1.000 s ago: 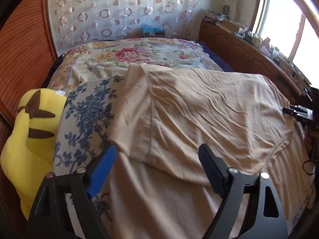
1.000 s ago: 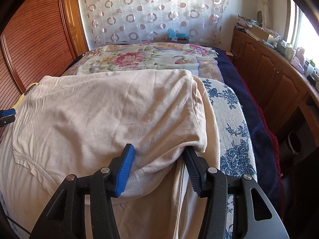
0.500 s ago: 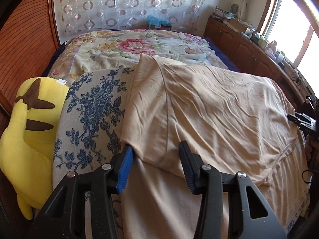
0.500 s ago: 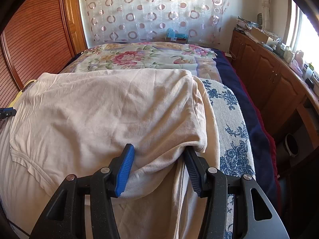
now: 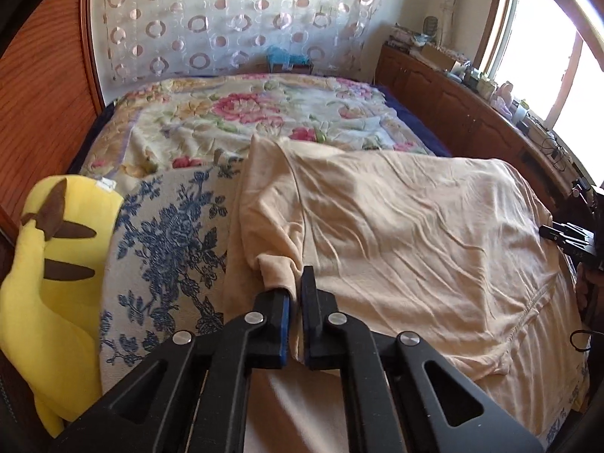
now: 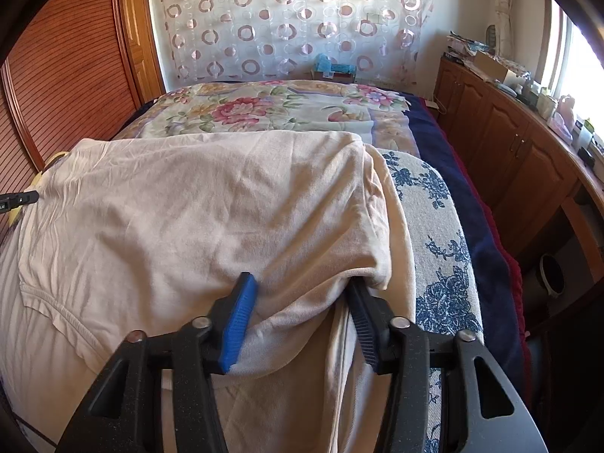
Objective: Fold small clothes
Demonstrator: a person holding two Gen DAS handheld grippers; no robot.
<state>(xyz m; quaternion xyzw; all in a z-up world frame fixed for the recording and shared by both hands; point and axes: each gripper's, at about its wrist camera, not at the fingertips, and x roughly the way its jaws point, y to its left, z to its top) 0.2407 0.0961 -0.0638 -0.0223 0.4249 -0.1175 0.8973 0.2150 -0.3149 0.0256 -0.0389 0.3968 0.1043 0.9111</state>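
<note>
- Beige cotton: a shirt (image 5: pixel 396 234) lies spread across the near part of the bed (image 5: pixel 264 113), one layer folded over another, creased all over.
- Under it sits a cushion (image 5: pixel 166 234) in white cloth printed with blue flowers, showing on both sides of the shirt.
- The left gripper (image 5: pixel 295 302) has its jaws together, clamped on a small bunched corner of the shirt at the left edge of the fold.
- The cloth rises in a little nub above that pinch, then runs up along the shirt's left hem.
- The right gripper (image 6: pixel 300 305) has its jaws apart, one on each side of a thick roll of the shirt's folded edge; the cloth fills the gap between them, and I cannot tell whether the pads press on it.
- A hemmed curved edge of the shirt (image 6: pixel 56 313) shows at lower left in the right wrist view.
- A yellow plush toy (image 5: pixel 49 275) with brown stripes leans just beside the cushion on the left.
- A flowered blanket (image 6: pixel 271 109) covers the far half of the bed, touching the shirt's far edge.
- Behind the bed hangs a sheer curtain (image 6: pixel 294 19) with ring patterns.
- Wooden cabinets (image 6: pixel 521 154) run along the right wall under a bright window, their top cluttered with small items.
</note>
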